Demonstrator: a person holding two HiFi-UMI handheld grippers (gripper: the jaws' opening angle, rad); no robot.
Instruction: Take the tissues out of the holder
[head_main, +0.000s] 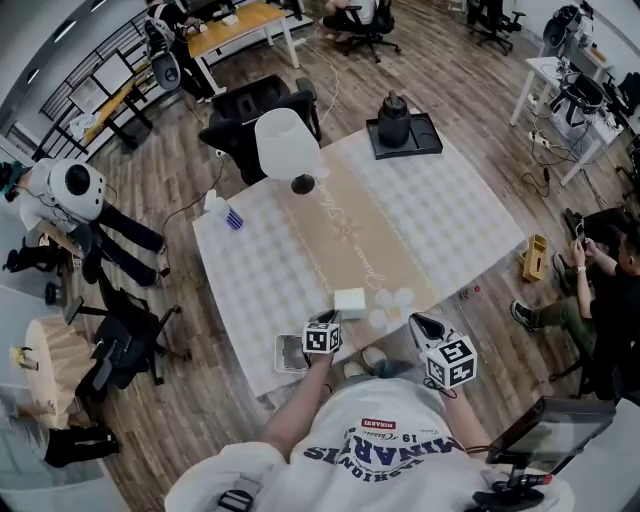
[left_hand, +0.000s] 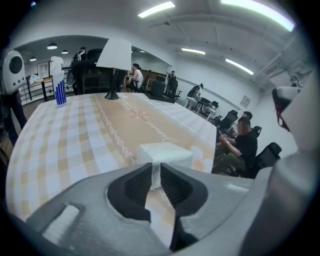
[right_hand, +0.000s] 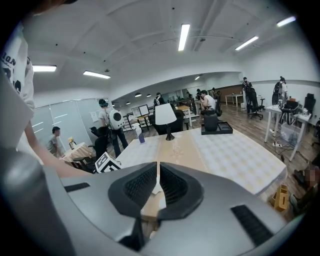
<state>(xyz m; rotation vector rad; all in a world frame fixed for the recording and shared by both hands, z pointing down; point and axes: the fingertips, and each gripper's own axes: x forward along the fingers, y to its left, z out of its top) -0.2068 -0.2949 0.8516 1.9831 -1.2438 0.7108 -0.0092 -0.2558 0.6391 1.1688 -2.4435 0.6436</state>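
Both tongs stood narrow: my left gripper (left_hand: 155, 169) pinched a tissue (left_hand: 155, 179) by the holder (left_hand: 167, 152), my right gripper (right_hand: 158, 169) closed.

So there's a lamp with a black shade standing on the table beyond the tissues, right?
Not quite: the lamp stands on the table beyond the tissues, but its shade is white, not black. The head view shows it plainly.

Lighting: bright, even, from ceiling strip lights (left_hand: 156, 8), which glare white in both gripper views. Shadows: soft, faint. Distortion: strong fisheye bending, with black vignette at gripper-view corners. Focus: nearest foreground soft; head view sharp throughout.
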